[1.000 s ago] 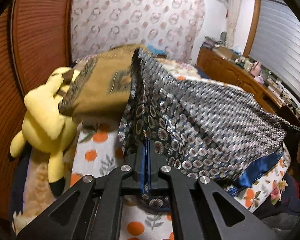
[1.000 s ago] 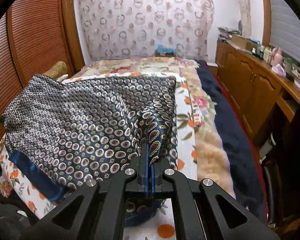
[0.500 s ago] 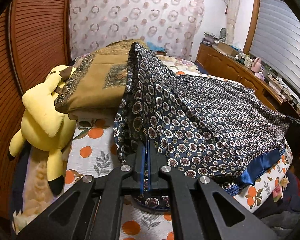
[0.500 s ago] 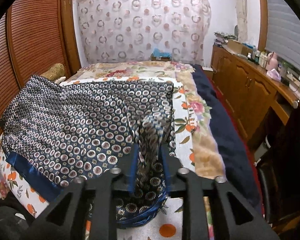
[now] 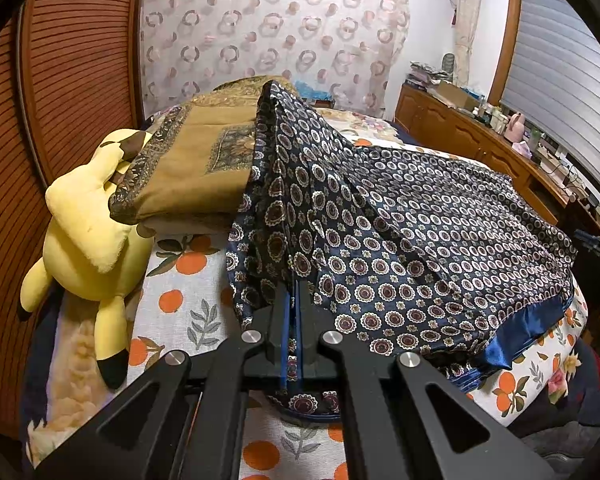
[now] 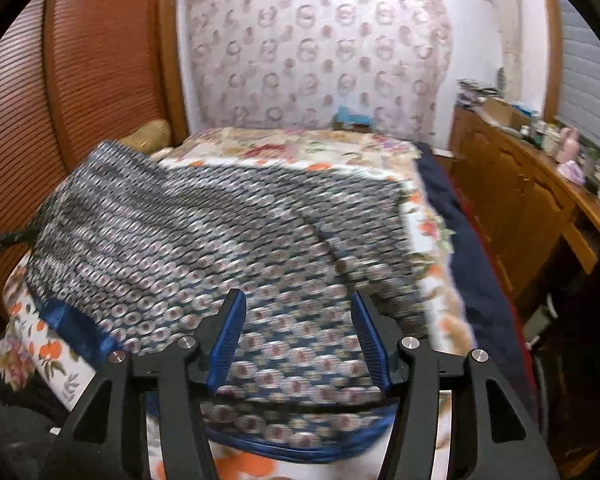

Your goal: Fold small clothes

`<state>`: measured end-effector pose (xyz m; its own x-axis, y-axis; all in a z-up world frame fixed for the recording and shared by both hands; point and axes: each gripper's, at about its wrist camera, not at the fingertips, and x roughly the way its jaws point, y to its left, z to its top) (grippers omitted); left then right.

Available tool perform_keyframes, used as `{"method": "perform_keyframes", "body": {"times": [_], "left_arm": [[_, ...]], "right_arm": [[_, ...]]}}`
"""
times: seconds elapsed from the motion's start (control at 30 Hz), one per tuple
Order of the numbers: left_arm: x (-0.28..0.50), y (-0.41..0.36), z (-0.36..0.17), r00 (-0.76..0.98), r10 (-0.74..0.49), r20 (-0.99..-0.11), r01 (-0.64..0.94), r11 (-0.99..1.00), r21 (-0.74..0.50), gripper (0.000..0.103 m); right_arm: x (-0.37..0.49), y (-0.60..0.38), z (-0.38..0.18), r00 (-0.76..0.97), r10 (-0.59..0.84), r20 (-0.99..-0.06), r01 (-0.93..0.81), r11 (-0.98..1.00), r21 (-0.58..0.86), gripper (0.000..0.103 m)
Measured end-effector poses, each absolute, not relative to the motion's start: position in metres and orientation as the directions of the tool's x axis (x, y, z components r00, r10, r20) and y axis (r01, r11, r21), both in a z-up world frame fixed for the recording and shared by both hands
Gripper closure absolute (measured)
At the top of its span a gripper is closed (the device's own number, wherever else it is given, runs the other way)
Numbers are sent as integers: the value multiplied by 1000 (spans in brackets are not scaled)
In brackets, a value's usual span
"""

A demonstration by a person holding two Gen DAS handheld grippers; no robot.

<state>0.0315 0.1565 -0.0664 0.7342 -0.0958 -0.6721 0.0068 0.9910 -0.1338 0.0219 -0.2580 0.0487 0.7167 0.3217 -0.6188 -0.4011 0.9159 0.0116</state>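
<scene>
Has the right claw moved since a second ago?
Yes. The right claw has let go and pulled back toward the bed's near edge; the patterned garment now lies beyond its opening pads.

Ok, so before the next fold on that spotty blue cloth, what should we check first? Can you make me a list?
1. Left gripper shut on the spotty blue cloth: ok, the fabric is pinched and lifted into a peak.
2. Right gripper clear of the cloth: ok, its jaws are opening, with the cloth lying loose below and nothing pinched.
3. Cloth's right side flat on the bed: ok, though that picture is blurred.
4. Cloth free of wrinkles: cannot tell, because of the blur.
5. Yellow plush toy and folded brown blanket out of the way: not ok, the cloth's lifted edge sits right beside the blanket.
</scene>
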Motion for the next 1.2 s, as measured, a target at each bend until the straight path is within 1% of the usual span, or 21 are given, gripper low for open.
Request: {"method": "perform_keyframes", "body": {"times": [0.13, 0.3, 0.37, 0.4, 0.43, 0.47, 0.53, 0.6, 0.7, 0.73, 0.77, 0.93, 1.2], "left_arm": [[32, 157, -67, 731, -89, -676, -2, 991, -133, 101], [33, 160, -68, 727, -95, -680, -8, 989, -147, 100], [33, 161, -68, 727, -100, -680, -6, 989, -151, 100], [33, 161, -68, 726, -102, -680, -4, 988, -152, 99], [33, 161, -69, 725, -104, -681, -3, 988, -154, 89], [33, 162, -69, 727, -108, -678, -1, 987, -159, 82], [33, 162, -69, 732, -120, -671, 5, 985, -171, 57], [34, 163, -69, 733, -123, -669, 5, 984, -176, 51], [34, 164, -71, 735, -115, -668, -8, 984, -177, 34], [34, 165, -72, 738, -109, -666, -16, 984, -178, 31], [34, 166, -73, 737, -107, -667, -21, 983, -180, 31], [37, 168, -78, 727, -106, -678, -32, 982, -187, 29], [43, 171, -93, 702, -115, -703, -46, 977, -207, 28]], "right_arm": [[24, -232, 31, 669, 349, -656, -445, 895, 23, 47], [34, -212, 18, 629, 386, -675, -482, 875, 51, 46], [36, -206, 15, 613, 402, -680, -498, 865, 63, 44], [37, -204, 13, 610, 400, -684, -501, 864, 58, 41], [39, -199, 10, 610, 395, -687, -503, 863, 50, 39], [39, -196, 9, 607, 392, -691, -506, 861, 44, 38], [42, -193, 4, 598, 393, -699, -513, 857, 43, 37], [43, -188, -1, 591, 386, -708, -513, 857, 38, 36], [44, -183, -10, 582, 369, -725, -507, 862, 32, 34], [44, -181, -14, 577, 362, -732, -503, 864, 31, 33], [43, -180, -17, 589, 358, -725, -500, 866, 21, 30], [35, -172, -26, 616, 336, -712, -504, 863, -29, 22], [33, -174, -27, 613, 331, -717, -498, 867, -25, 20]]}}
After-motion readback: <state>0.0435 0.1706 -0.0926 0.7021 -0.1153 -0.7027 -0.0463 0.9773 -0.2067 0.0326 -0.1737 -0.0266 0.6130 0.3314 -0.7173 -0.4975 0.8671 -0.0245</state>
